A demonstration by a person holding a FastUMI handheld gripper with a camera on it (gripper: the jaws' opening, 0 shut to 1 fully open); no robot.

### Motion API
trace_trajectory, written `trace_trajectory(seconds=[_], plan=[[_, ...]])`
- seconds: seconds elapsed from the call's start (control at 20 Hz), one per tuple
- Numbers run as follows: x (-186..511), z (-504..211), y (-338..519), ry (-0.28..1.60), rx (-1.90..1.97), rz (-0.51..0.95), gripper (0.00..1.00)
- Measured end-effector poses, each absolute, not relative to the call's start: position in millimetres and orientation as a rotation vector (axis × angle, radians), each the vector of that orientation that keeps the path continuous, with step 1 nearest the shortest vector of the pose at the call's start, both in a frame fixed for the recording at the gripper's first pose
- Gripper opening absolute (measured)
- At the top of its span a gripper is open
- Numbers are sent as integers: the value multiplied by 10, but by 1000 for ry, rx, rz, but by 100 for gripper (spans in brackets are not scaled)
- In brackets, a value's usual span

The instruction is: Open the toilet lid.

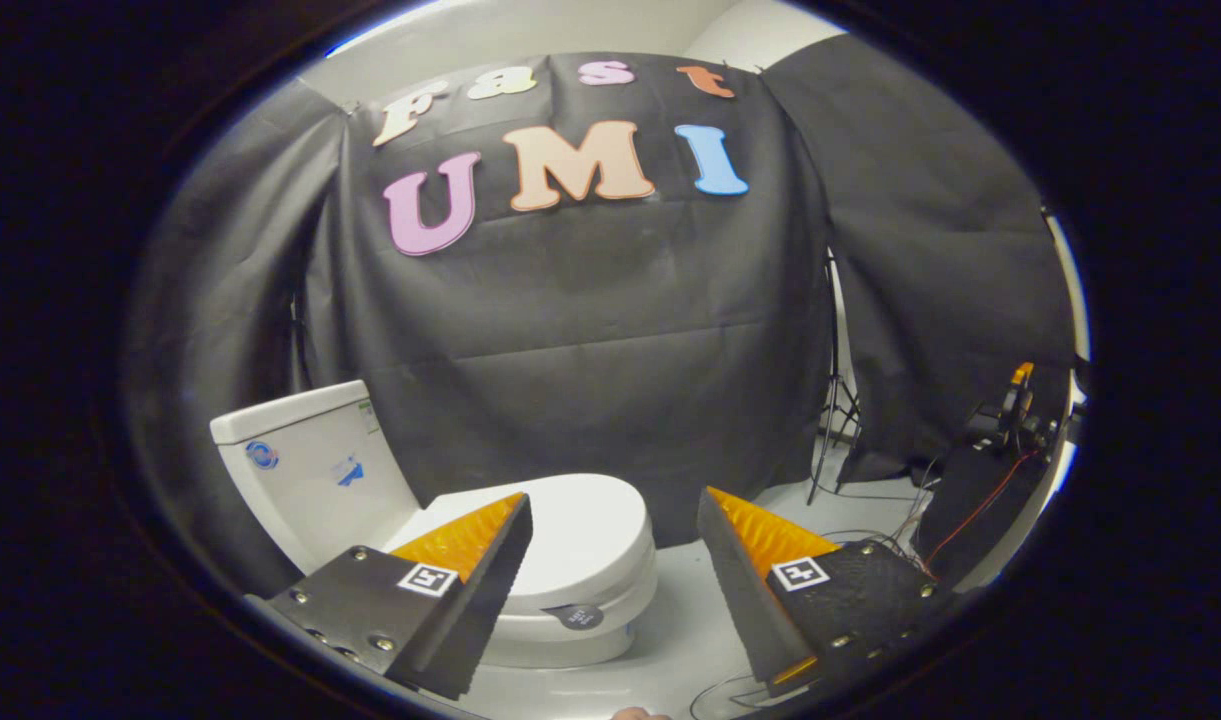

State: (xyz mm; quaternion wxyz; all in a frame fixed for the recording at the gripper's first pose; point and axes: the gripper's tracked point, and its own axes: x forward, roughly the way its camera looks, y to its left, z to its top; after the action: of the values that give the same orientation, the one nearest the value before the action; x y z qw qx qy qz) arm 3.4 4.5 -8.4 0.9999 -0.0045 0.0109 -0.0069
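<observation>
Black cloth is draped behind a white toilet (370,490) on the floor; its closed lid (570,530) is seen just beyond the spread, empty fingers (615,575), nearer the left one, front edge facing them

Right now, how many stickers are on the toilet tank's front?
2: a round sticker near the tank top, another lower, nearer the lid. The hand-held gripper hangs open.

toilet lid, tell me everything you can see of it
The toilet lid is white, smooth and glossy, plastic by its look, oval, and lies shut flat on the bowl in front of the white tank. A small dark round tag sits at its front edge. The gripper is open, its fingers apart; whether one touches the lid cannot be told.
</observation>
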Motion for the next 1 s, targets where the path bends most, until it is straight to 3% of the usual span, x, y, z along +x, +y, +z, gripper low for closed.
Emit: trace_trajectory(seconds=[1.0], plan=[[96, -202, 67, 60, -52, 14, 98]])
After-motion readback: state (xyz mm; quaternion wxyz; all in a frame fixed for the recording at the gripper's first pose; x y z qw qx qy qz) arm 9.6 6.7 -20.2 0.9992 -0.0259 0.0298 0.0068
